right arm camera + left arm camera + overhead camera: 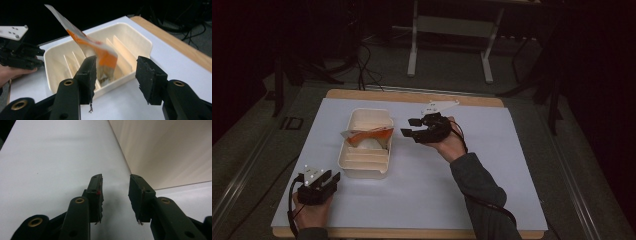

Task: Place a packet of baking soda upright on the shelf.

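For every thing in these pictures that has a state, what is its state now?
Cream plastic divided tray: upright on the table.
Orange-and-white flat packet: leaning in the tray, sticking out above its rim.
Left hand-held gripper: open, nothing between its jaws.
Right hand-held gripper: open, beside the tray.

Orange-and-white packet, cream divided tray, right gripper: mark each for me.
orange-and-white packet [106, 56], right gripper view, on its orange band.
cream divided tray [364, 170], high view, on its near rim.
right gripper [412, 127], high view, midway between its open fingertips.
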The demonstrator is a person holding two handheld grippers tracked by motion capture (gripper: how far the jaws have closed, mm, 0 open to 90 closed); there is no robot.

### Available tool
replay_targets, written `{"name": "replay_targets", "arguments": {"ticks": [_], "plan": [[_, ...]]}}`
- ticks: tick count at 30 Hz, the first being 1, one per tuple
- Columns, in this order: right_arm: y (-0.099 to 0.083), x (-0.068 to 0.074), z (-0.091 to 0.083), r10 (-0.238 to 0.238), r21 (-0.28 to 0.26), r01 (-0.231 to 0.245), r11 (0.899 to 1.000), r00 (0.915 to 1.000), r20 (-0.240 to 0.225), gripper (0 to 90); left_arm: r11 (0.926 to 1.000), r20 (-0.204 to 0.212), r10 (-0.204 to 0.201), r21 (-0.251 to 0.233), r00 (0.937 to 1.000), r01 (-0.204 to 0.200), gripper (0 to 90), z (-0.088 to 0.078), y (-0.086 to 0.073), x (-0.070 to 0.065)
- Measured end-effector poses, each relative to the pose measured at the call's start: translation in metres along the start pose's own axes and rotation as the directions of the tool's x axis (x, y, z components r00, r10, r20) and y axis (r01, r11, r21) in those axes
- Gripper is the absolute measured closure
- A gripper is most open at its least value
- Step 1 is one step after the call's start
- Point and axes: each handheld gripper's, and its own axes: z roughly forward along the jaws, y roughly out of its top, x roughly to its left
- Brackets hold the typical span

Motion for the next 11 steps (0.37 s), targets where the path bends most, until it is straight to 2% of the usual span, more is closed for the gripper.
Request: {"name": "replay_targets", "arguments": {"ticks": [9, 11], "plan": [[-0.029, -0.008, -0.005, 0.068, 0.032, -0.068, 0.997, 0.9974, 0.023, 50.7, 1.0, -0.013, 0.003, 0.003, 0.9999, -0.003, 60.3, 0.0, 0.0, -0.001], [-0.045, -0.014, -0.011, 0.095, 0.048, -0.097, 0.994, 0.9947, 0.037, 50.7, 1.0, -0.018, 0.003, 0.005, 0.9998, -0.003, 59.6, 0.001, 0.0, -0.001]]}}
